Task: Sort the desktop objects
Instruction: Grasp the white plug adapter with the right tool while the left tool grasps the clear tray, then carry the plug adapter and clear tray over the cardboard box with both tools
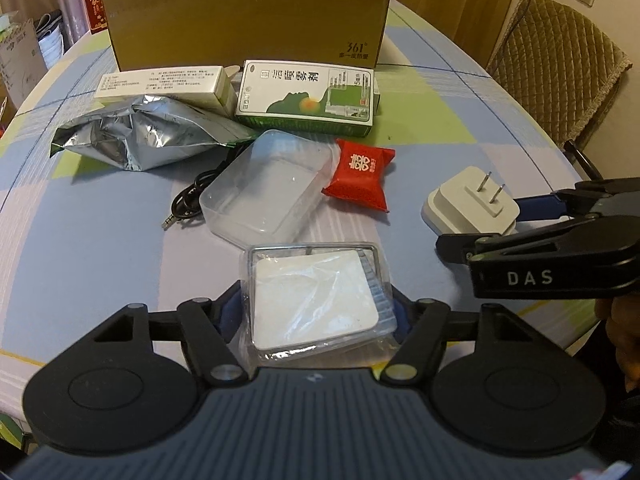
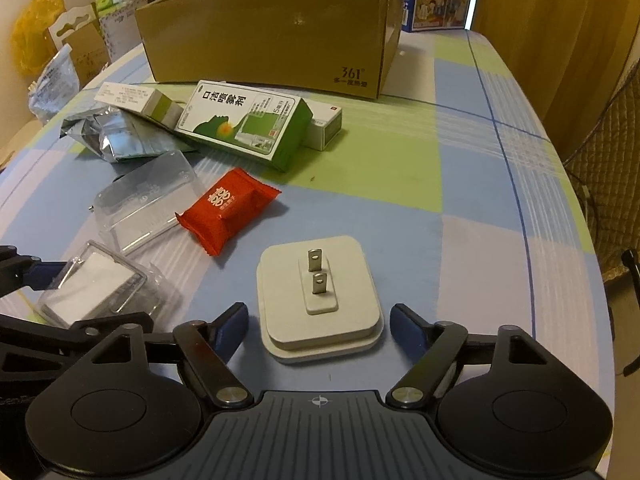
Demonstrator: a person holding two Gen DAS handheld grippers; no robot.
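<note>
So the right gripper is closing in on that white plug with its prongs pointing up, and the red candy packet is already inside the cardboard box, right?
Not quite. The red candy packet lies on the table, in front of the cardboard box, as the right wrist view shows. The white plug, prongs up, does sit between the right gripper fingers.

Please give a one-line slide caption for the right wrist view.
Open right gripper straddles the white plug adapter, prongs up, before the cardboard box.

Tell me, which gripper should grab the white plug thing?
The right gripper. Its open fingers already sit on either side of the white plug, while the left gripper is shut on the clear plastic case.
</note>
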